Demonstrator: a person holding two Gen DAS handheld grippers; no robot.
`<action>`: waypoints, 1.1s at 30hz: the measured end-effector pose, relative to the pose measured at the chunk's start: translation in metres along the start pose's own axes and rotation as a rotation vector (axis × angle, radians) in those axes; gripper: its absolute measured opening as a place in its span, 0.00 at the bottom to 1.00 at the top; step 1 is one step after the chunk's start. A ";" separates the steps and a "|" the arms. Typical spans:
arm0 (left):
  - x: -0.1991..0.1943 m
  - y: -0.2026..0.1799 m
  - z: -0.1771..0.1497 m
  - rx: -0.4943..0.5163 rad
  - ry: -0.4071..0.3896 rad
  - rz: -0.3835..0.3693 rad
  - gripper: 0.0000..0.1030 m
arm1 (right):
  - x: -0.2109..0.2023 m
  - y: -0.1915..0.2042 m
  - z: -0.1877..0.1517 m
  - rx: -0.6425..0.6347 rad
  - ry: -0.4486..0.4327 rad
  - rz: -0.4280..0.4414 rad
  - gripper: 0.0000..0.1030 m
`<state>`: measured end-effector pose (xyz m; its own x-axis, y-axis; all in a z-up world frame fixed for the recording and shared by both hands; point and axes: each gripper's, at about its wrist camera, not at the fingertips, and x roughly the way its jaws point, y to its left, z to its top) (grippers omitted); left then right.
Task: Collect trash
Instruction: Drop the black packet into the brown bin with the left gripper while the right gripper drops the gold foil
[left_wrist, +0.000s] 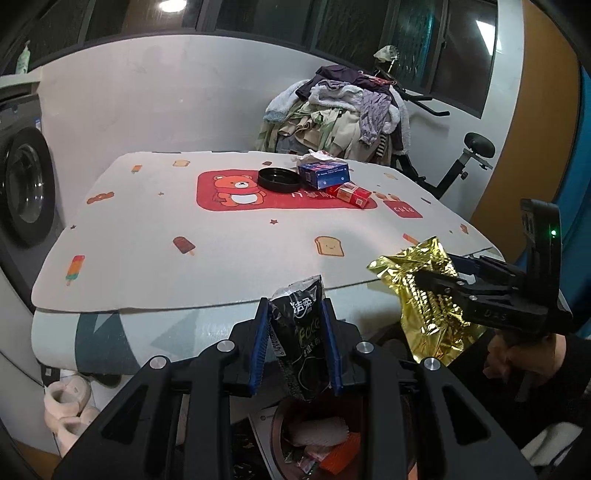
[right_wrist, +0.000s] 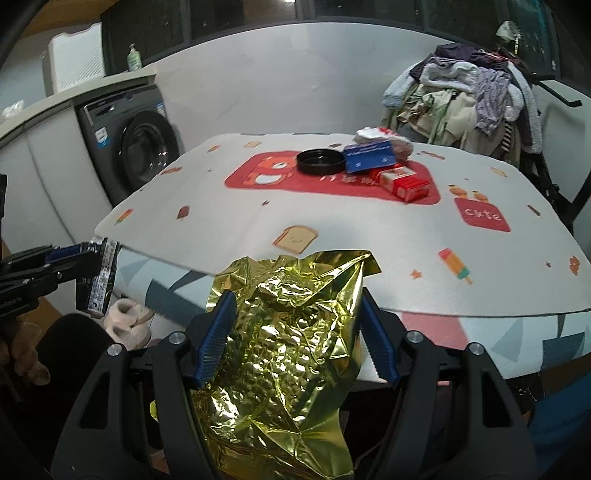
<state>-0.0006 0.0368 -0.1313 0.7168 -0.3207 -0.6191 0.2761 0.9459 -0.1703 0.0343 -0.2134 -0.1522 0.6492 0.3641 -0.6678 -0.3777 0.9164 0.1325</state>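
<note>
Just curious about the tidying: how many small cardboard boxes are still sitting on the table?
2: a blue box beside the black lid, and a red box just in front of it. Crumpled wrapping behind may hide more.

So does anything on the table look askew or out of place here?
The red carton lies tipped on its side, skewed, beside the blue box. An upturned black lid sits with no jar in sight. Nothing looks spilled.
</note>
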 end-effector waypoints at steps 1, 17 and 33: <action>-0.001 -0.001 -0.002 0.004 -0.004 0.000 0.26 | 0.001 0.004 -0.003 -0.007 0.008 0.008 0.65; 0.008 -0.002 -0.027 -0.002 0.012 -0.036 0.26 | 0.018 0.023 -0.033 -0.086 0.094 -0.013 0.68; 0.017 -0.006 -0.030 0.011 0.034 -0.056 0.26 | 0.026 0.021 -0.035 -0.084 0.125 -0.049 0.83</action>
<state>-0.0090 0.0275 -0.1635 0.6776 -0.3714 -0.6348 0.3223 0.9258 -0.1976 0.0201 -0.1901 -0.1918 0.5825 0.2913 -0.7588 -0.4055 0.9132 0.0393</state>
